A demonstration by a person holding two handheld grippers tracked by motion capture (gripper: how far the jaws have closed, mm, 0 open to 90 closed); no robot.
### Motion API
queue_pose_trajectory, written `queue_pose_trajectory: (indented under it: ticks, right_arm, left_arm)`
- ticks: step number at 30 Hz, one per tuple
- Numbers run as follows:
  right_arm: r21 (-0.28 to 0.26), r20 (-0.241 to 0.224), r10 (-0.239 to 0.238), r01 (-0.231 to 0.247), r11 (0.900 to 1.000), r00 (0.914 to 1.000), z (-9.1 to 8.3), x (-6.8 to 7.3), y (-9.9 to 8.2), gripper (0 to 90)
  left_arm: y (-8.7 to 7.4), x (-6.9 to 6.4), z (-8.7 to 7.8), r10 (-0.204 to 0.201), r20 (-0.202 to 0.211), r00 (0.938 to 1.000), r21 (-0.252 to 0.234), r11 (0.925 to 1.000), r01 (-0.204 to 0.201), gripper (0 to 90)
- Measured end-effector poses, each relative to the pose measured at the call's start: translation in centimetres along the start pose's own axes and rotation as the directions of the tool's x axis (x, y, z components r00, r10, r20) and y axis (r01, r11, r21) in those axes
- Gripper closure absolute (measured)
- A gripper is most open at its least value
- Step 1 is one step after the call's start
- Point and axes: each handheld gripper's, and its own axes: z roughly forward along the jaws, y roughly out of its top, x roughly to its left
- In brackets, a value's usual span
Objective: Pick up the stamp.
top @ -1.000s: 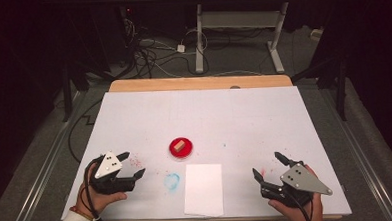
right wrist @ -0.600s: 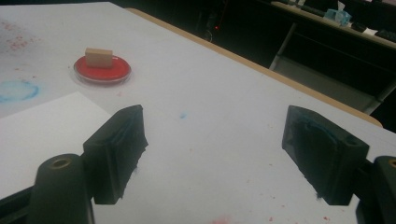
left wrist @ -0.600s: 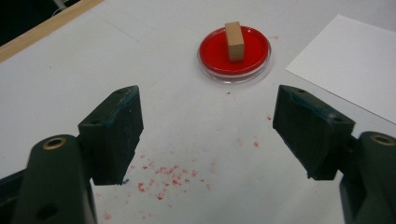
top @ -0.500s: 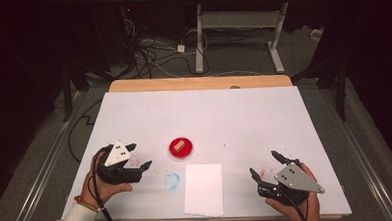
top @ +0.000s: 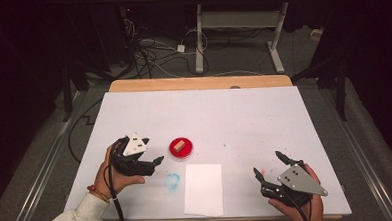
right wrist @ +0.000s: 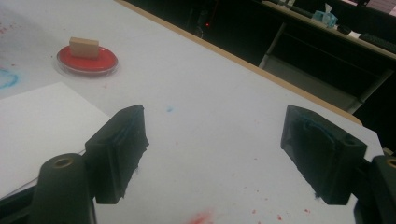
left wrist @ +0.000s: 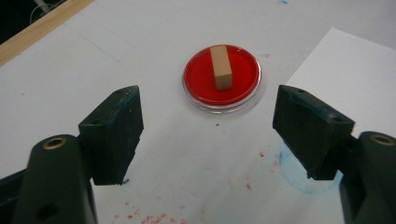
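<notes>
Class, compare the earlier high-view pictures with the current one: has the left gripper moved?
Yes. The left gripper has moved up the picture and rightward, closing on the red dish that holds the wooden block; the dish stayed put.

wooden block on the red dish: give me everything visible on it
The wooden block is a small rectangular bar, pale tan with plain, unfinished-looking faces and square ends. It lies flat on its long side, roughly centred in the red dish, a shallow round dish with a clear rim, on the white table. Only the dish touches it. The left gripper points at it with jaws open and short of the dish. A white sheet of paper lies close by, apart from the dish.
</notes>
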Motion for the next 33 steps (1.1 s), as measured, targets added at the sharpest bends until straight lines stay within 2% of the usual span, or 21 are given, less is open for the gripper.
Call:
queue_pose_trajectory:
  ticks: [7, 10, 11, 14, 16, 18, 20, 21, 22, 25, 26, 27, 32, 33]
  right_arm:
    - [0.011, 0.01, -0.007, 0.006, 0.9999, 0.9999, -0.1, 0.0, 0.0, 23.4]
    - [0.024, 0.005, -0.028, 0.028, 0.9993, 0.9996, 0.1, 0.3, -0.1, 23.7]
    - [0.027, 0.004, -0.032, 0.032, 0.9991, 0.9995, 0.1, 0.4, -0.1, 23.9]
    - [0.037, 0.001, -0.053, 0.053, 0.9979, 0.9986, 0.3, 0.5, -0.1, 24.9]
    - [0.041, 0.002, -0.062, 0.062, 0.9972, 0.9981, 0.5, 0.6, -0.1, 24.9]
    - [0.045, -0.002, -0.073, 0.073, 0.9963, 0.9974, 0.7, 0.7, 0.0, 24.9]
    - [0.047, -0.002, -0.077, 0.077, 0.9959, 0.997, 0.9, 0.7, 0.0, 25.0]
    - [0.048, -0.003, -0.077, 0.077, 0.9959, 0.9971, 0.9, 0.7, 0.0, 25.1]
    - [0.052, -0.003, -0.076, 0.076, 0.9958, 0.9971, 1.0, 0.8, 0.0, 25.1]
    - [0.055, -0.007, -0.085, 0.085, 0.9949, 0.9964, 1.2, 0.8, 0.0, 25.3]
    - [0.058, -0.013, -0.091, 0.092, 0.9941, 0.9958, 1.4, 0.9, 0.0, 25.4]
    - [0.06, -0.019, -0.096, 0.097, 0.9935, 0.9952, 1.5, 1.0, 0.0, 25.4]
    - [0.06, -0.022, -0.113, 0.114, 0.9917, 0.9934, 1.7, 1.1, 0.1, 25.7]
    - [0.063, -0.022, -0.115, 0.116, 0.9913, 0.9932, 1.7, 1.2, 0.1, 25.8]
  left_arm:
    - [1.2, -0.1, 0.7, 0.003, 0.027, 0.9996, 0.017, 0.9998, -0.004, 26.1]
    - [1.8, -0.4, 1.2, 0.005, 0.034, 0.9994, 0.042, 0.9991, -0.006, 29.8]
    - [2.2, -0.5, 1.6, 0.003, 0.041, 0.9992, 0.071, 0.9974, -0.006, 30.4]
    - [2.6, -0.5, 2.1, -0.008, 0.034, 0.9994, 0.096, 0.9954, 0.005, 33.0]
    - [3.2, -0.4, 3.0, -0.034, 0.035, 0.9988, 0.142, 0.9894, 0.029, 37.0]
    - [3.4, -0.2, 3.4, -0.045, 0.046, 0.998, 0.154, 0.9874, 0.037, 36.5]
    - [4.1, 0.2, 4.3, -0.077, 0.072, 0.9944, 0.191, 0.9797, 0.062, 36.5]
    - [4.1, 0.2, 4.3, -0.077, 0.072, 0.9944, 0.191, 0.9797, 0.062, 37.7]
    - [4.3, 0.3, 4.6, -0.083, 0.094, 0.9921, 0.209, 0.9759, 0.062, 39.2]
    - [5.3, 0.4, 5.9, -0.068, 0.115, 0.991, 0.268, 0.9629, 0.035, 42.1]
    - [5.8, 0.5, 6.5, -0.071, 0.132, 0.9886, 0.299, 0.9539, 0.029, 45.3]
    - [5.8, 0.5, 6.5, -0.071, 0.132, 0.9886, 0.299, 0.9539, 0.029, 46.0]
    - [6.8, 0.4, 8.0, -0.055, 0.144, 0.9881, 0.341, 0.9402, 0.003, 55.6]
    - [6.9, 0.4, 8.6, -0.05, 0.139, 0.989, 0.364, 0.9316, -0.005, 56.3]
